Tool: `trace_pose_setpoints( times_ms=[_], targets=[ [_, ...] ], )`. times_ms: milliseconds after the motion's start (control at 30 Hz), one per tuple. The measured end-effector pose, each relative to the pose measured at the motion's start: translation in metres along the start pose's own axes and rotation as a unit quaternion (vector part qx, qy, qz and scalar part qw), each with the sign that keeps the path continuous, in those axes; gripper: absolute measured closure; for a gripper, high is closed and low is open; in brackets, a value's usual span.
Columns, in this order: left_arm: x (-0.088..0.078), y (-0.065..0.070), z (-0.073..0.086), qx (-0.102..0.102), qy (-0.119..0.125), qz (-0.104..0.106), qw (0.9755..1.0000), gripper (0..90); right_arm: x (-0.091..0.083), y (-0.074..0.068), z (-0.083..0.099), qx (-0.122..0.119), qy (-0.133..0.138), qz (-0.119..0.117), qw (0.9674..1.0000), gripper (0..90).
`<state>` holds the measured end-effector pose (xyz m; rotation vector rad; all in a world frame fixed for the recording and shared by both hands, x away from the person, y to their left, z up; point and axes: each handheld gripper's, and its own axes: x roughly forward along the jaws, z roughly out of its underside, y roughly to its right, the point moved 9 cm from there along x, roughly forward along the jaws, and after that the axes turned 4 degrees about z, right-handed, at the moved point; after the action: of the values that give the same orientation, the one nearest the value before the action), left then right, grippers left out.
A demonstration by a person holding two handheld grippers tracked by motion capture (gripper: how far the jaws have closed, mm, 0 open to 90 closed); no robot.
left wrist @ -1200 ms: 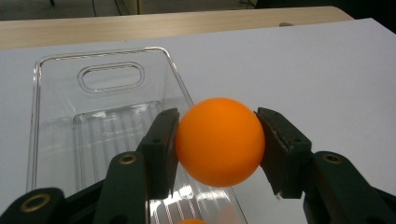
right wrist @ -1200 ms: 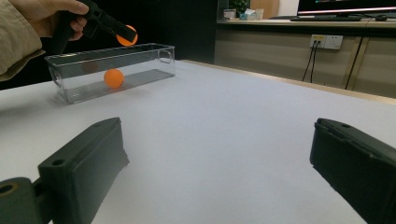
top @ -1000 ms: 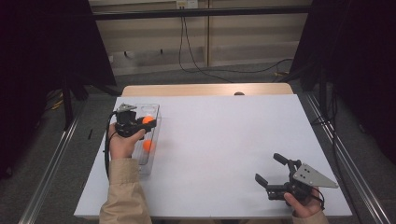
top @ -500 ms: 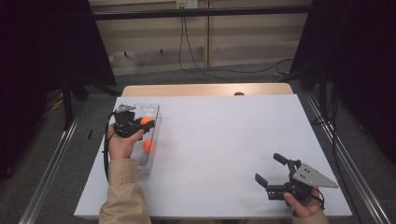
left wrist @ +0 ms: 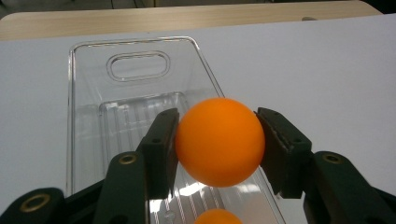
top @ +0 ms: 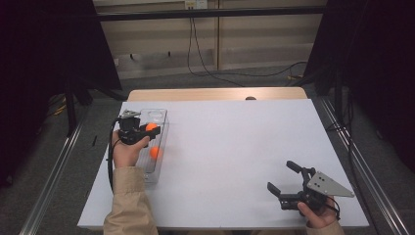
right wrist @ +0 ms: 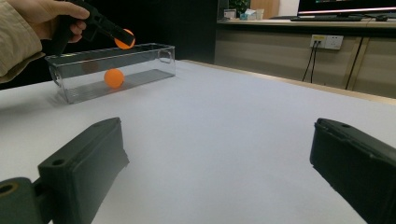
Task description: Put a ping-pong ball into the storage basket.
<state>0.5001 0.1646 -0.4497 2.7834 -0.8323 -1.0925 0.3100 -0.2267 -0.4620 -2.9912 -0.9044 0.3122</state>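
The orange ball [left wrist: 219, 141] is clamped between the left gripper [top: 146, 132]'s jaws, held above the clear bin [top: 161, 117] near its far end — a second ball [top: 155, 152] already lies on the bin's floor. To drop it cleanly, I'd lower it inside the walls before letting go, so it can't bounce out. The right gripper [top: 284, 182] rests well apart at the table [top: 235, 137]'s near corner, jaws spread wide and empty.

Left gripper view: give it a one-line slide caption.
Left claw grips an orange ball above a clear plastic bin, a second ball inside.
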Motion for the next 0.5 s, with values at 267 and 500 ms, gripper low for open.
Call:
trace_pose_setpoints(
  times_ms=[267,500],
  targets=[
    [0.0013,-0.0032,0.0028,0.000,-0.006,-0.007,1.0000,50.8,-0.0001,-0.0001,-0.0001,0.000,0.000,0.000,1.0000,2.5],
    [0.0019,-0.0054,0.0043,-0.004,-0.008,-0.011,0.9999,50.8,0.0000,-0.0003,0.0001,0.000,-0.001,-0.001,1.0000,2.5]
  ],
)
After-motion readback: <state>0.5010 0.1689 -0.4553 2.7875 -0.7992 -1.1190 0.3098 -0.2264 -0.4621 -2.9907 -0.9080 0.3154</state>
